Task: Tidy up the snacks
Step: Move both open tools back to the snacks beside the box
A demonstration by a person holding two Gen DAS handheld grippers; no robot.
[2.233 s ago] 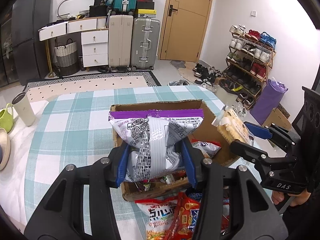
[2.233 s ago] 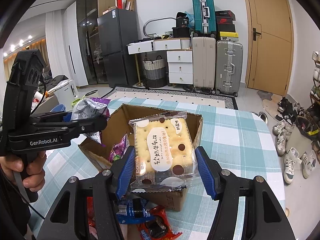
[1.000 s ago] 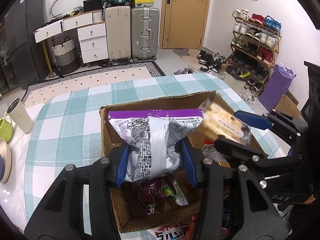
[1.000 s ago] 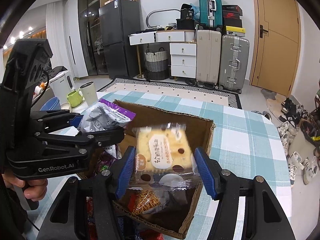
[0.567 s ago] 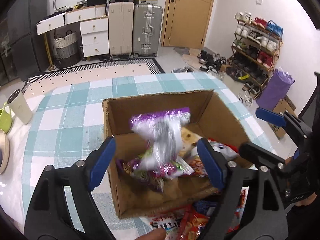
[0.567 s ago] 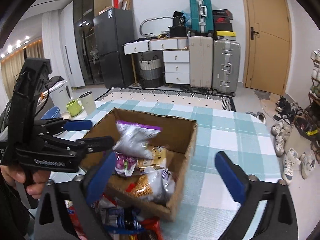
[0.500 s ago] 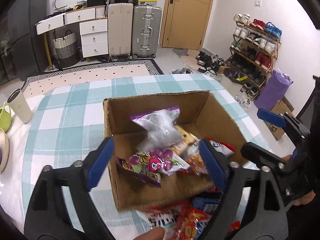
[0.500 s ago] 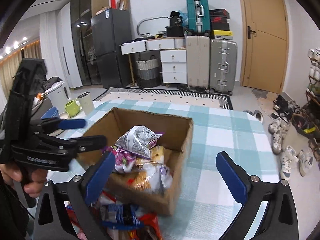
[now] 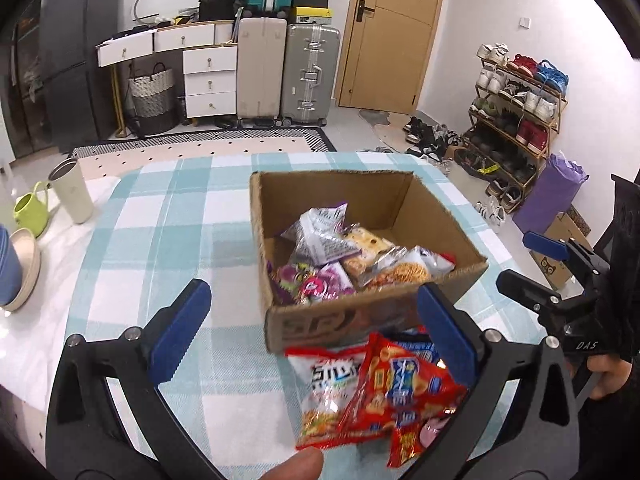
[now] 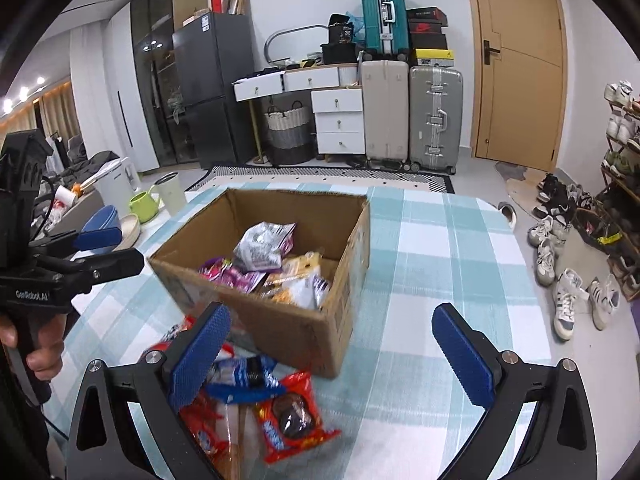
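An open cardboard box (image 9: 320, 324) (image 10: 280, 328) stands on the checked tablecloth (image 9: 160, 232). Inside it, a silver and purple bag (image 9: 320, 232) (image 10: 264, 248) and a biscuit packet (image 9: 366, 244) (image 10: 300, 264) lie on top of other snacks. A pile of loose red and blue snack packets (image 9: 380, 384) (image 10: 280, 412) lies in front of the box. My left gripper (image 9: 310, 288) hangs over the box's near left corner; its jaws are opening with nothing held between them. My right gripper (image 10: 331, 312) is open and empty, just before the box's near right corner.
A green mug (image 9: 30, 208), a beige tumbler (image 9: 72, 196) and stacked bowls (image 9: 16, 264) sit at the table's left edge. Beyond the table stand suitcases (image 9: 308, 72), drawers and a shoe rack (image 9: 516, 108). A thumb (image 9: 296, 466) shows at the bottom edge.
Both grippers opened and let go: the silver bag and the biscuit packet dropped into the box. Both grippers then drew back from over the box toward its near side.
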